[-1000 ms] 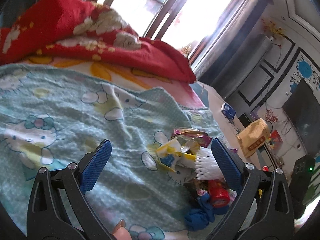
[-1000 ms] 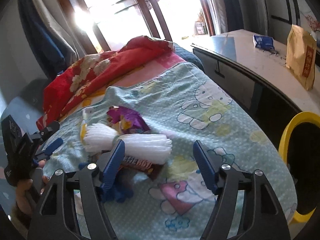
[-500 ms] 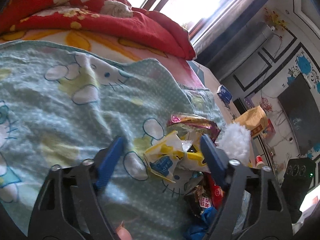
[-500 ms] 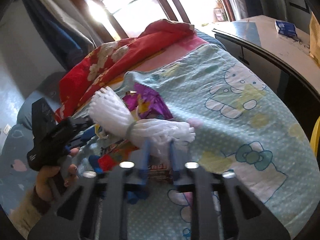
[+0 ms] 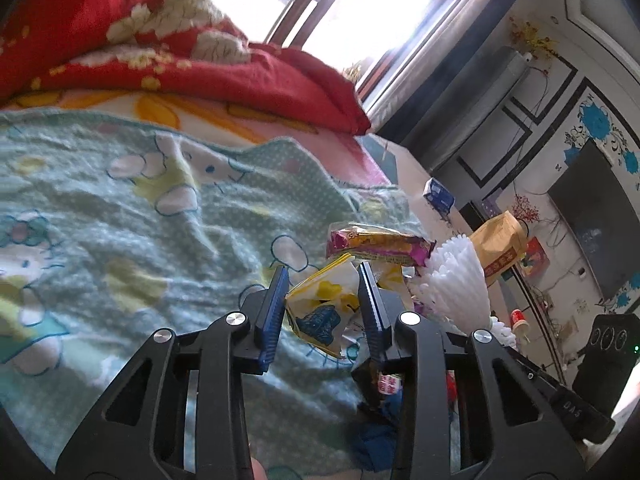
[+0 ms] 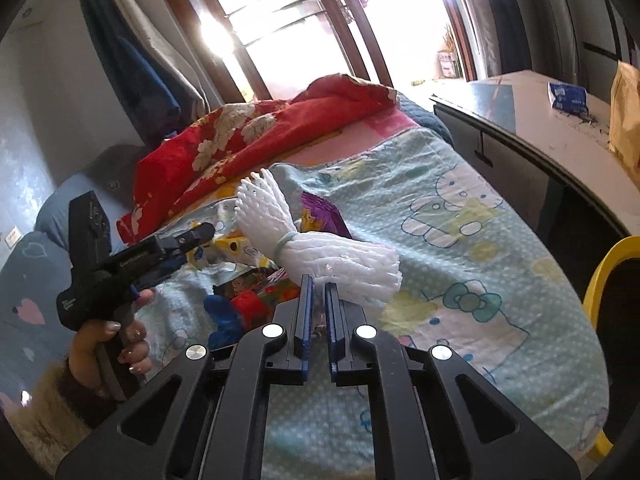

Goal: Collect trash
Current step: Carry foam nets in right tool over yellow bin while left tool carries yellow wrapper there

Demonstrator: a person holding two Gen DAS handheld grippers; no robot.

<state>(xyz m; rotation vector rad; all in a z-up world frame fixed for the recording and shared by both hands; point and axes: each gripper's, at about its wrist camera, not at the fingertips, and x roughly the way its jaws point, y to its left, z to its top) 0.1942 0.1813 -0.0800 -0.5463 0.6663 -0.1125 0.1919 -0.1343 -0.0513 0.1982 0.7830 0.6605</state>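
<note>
While both tools work the litter heap on the cat-print blanket [image 5: 168, 240], the right gripper [image 6: 319, 300] has its blue pads pressed nearly together on the lower edge of a white foam fruit net [image 6: 328, 256], bunched and tied at the waist with a pale band. That net looks featherlight and springy; it will squash under the pads and could slide out, so the banded waist seems the surest hold, not the splayed ends.

Left gripper [image 5: 322, 300]: pads narrowed around a crumpled yellow-and-white wrapper [image 5: 324, 308]. Contact on both sides likely, but cannot confirm a firm pinch. Thin film, limp, crackly, weighs next to nothing; take it through the thick crumple, since a loose flap may tear or slip.

Still lying in the heap: purple-and-yellow snack packet [image 5: 378, 246] just beyond the wrapper, red wrapper [image 6: 250, 304] and blue scrap [image 6: 220, 312] nearer the bed edge. All light, soft.

Yellow-rimmed bin [image 6: 600, 280] beside the bed, likely drop point.
</note>
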